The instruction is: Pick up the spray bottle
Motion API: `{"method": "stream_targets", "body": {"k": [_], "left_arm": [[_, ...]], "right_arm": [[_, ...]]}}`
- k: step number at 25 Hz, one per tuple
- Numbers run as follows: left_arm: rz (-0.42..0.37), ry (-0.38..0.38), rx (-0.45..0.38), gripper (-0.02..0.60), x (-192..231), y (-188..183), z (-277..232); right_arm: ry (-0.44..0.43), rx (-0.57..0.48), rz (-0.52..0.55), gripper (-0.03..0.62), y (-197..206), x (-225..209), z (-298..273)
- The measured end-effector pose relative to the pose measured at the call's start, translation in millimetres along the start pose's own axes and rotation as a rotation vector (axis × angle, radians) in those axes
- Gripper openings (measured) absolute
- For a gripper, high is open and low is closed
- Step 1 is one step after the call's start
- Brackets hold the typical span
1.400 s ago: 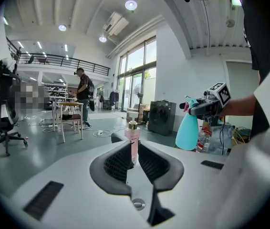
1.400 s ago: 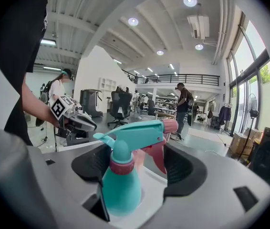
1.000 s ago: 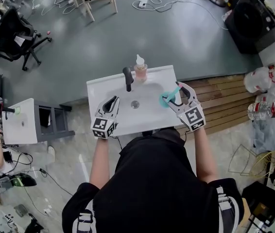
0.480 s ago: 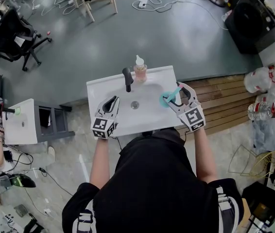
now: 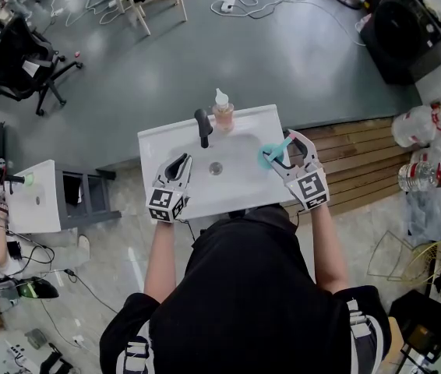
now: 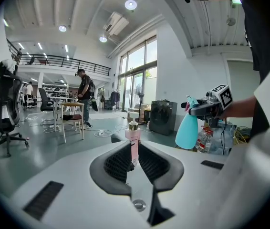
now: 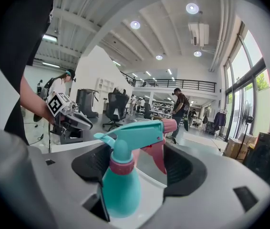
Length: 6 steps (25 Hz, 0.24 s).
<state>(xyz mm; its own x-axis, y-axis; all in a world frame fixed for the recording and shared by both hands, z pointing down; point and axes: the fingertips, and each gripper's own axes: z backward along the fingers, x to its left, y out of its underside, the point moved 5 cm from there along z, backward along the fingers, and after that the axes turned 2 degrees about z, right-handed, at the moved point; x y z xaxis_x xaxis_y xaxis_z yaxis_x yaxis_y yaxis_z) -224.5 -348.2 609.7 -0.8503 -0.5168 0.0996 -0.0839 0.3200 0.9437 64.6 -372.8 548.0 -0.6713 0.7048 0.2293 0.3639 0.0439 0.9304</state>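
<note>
The spray bottle [image 5: 268, 157] is teal with a pink collar and trigger. It stands between the jaws of my right gripper [image 5: 283, 147] over the right side of the white sink [image 5: 158, 142], and the jaws are shut on its head. The right gripper view shows the spray bottle [image 7: 120, 185] leaning on the left jaw, trigger in the gap of the right gripper [image 7: 140, 163]. The left gripper view shows the spray bottle [image 6: 189, 130] hanging from that gripper. My left gripper [image 5: 180, 162] is open and empty at the sink's left. Through the left gripper [image 6: 134, 159] I see a pink soap bottle [image 6: 133, 140].
A black faucet [image 5: 203, 125] and the pink soap bottle [image 5: 223, 109] stand at the sink's back rim. A wooden platform [image 5: 361, 162] with large water bottles [image 5: 419, 127] lies to the right. A white cabinet [image 5: 29, 197] stands to the left.
</note>
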Motion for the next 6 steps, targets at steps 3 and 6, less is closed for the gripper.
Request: {"method": "stream_targets", "body": {"k": [3,6], "left_arm": [[0.001,0.003,0.002,0.055,-0.5,-1.2,-3.5],[0.003,0.008,0.002,0.055,-0.9,-1.2,-6.6]], "right_arm": [[0.009,0.0,0.007,0.359,0.6,-2.9,-1.7],[0.015,0.002,0.014,0.359,2.6,-4.7,-3.7]]}}
